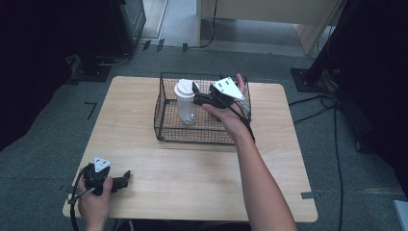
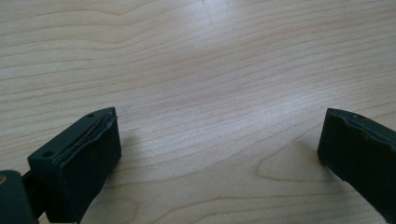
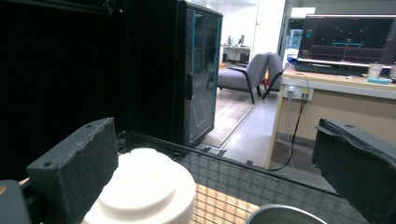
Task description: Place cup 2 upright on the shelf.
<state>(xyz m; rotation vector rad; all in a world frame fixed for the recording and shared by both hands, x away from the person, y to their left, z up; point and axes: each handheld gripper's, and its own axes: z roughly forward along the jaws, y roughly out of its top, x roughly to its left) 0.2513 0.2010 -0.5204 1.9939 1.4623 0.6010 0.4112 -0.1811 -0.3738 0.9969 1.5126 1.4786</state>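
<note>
Up at the wire basket [image 1: 166,120], the right hand-held gripper [image 1: 196,91] hangs with jaws spread beside a clear bottle [image 1: 185,103].
Its white lid [image 3: 142,189] sits just by one jaw; the bottle stands upright inside the basket. Well short of the basket, the left hand-held gripper [image 1: 126,176] rests on the desk [image 1: 192,178], jaws apart.

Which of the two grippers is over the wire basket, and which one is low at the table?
The right gripper is over the wire basket, beside the white-lidded bottle. The left gripper is low over bare table.
</note>
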